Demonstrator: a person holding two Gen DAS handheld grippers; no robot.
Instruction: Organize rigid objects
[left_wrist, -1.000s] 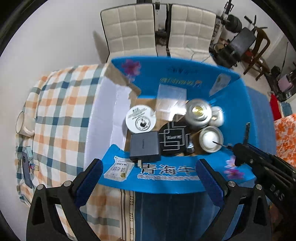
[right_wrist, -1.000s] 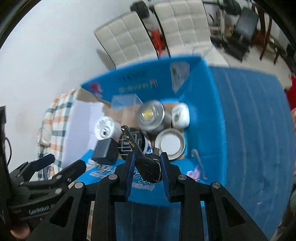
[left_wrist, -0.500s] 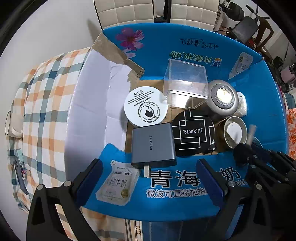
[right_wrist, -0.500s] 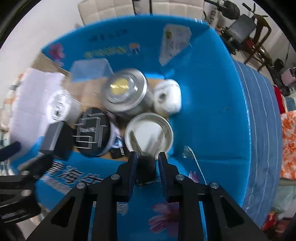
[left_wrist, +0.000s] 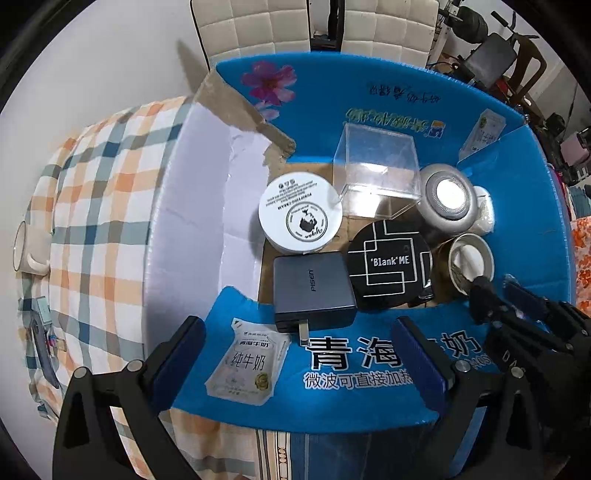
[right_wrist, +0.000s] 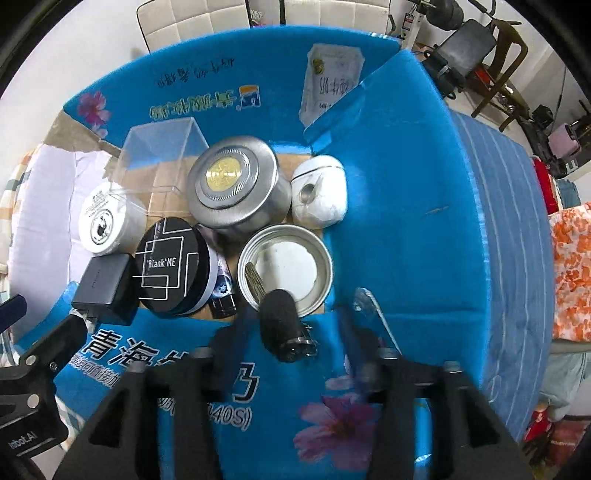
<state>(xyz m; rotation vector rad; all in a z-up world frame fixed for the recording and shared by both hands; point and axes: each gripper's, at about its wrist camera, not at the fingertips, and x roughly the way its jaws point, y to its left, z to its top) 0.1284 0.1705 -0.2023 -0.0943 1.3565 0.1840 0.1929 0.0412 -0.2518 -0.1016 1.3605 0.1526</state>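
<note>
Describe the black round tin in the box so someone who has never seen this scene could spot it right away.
Start at the blue cardboard box on the checked tablecloth and look at its floor, near the front wall. The black round tin sits between the grey PISEN charger and the open metal can. It alone has a black lid with white angular lines and the words 'Blank' ME.
</note>
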